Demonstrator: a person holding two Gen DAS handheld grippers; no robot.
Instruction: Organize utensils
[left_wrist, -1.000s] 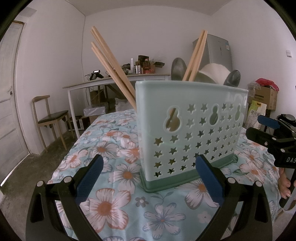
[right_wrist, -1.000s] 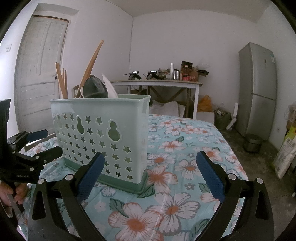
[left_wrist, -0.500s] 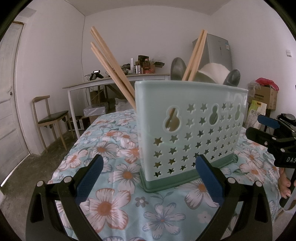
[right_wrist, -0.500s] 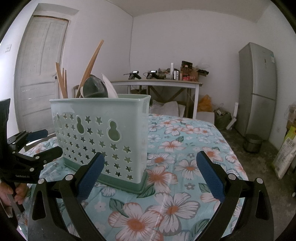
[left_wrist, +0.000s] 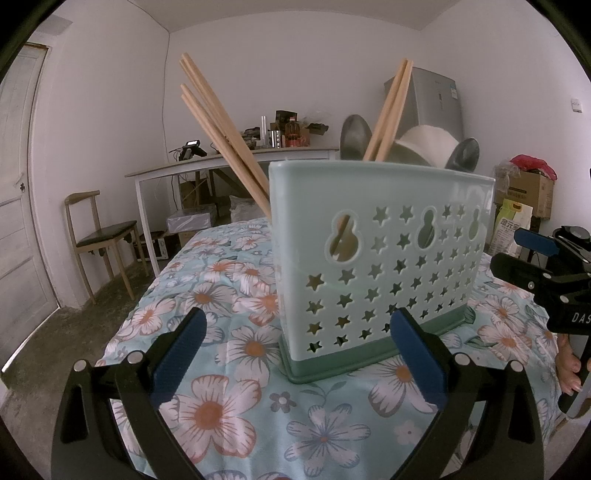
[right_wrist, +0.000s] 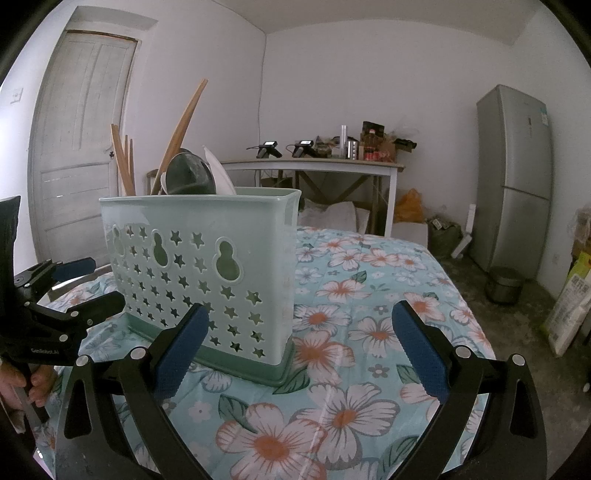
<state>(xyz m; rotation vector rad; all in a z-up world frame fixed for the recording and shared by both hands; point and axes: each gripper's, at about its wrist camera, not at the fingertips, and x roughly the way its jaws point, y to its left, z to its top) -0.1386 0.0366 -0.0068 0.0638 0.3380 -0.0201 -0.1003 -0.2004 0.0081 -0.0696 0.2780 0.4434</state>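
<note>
Just then your left gripper (left_wrist: 295, 354) was spread wide with nothing between its blue pads (left_wrist: 179, 354), low over the flowered cloth (left_wrist: 221, 410) and facing the near left corner of the mint-green holder (left_wrist: 380, 254). Your right gripper (right_wrist: 297, 350) was equally wide and empty, pointing at the holder's opposite end, with its left pad (right_wrist: 183, 350) overlapping the holder's lower wall in view; you could not tell from the picture whether they touched. That holder stood upright on the cloth between your two grippers, its walls pierced with stars and gourd-shaped holes. Inside it, one bunch of chopsticks (left_wrist: 221, 129) leaned out to the left and another pair (left_wrist: 389, 110) rose near the middle, beside dark spoon bowls (left_wrist: 354, 136) and a white spoon (left_wrist: 428, 144). Beyond the cloth stood a white table (right_wrist: 314, 166), a fridge (right_wrist: 513, 177) and a wooden chair (left_wrist: 96, 236).
</note>
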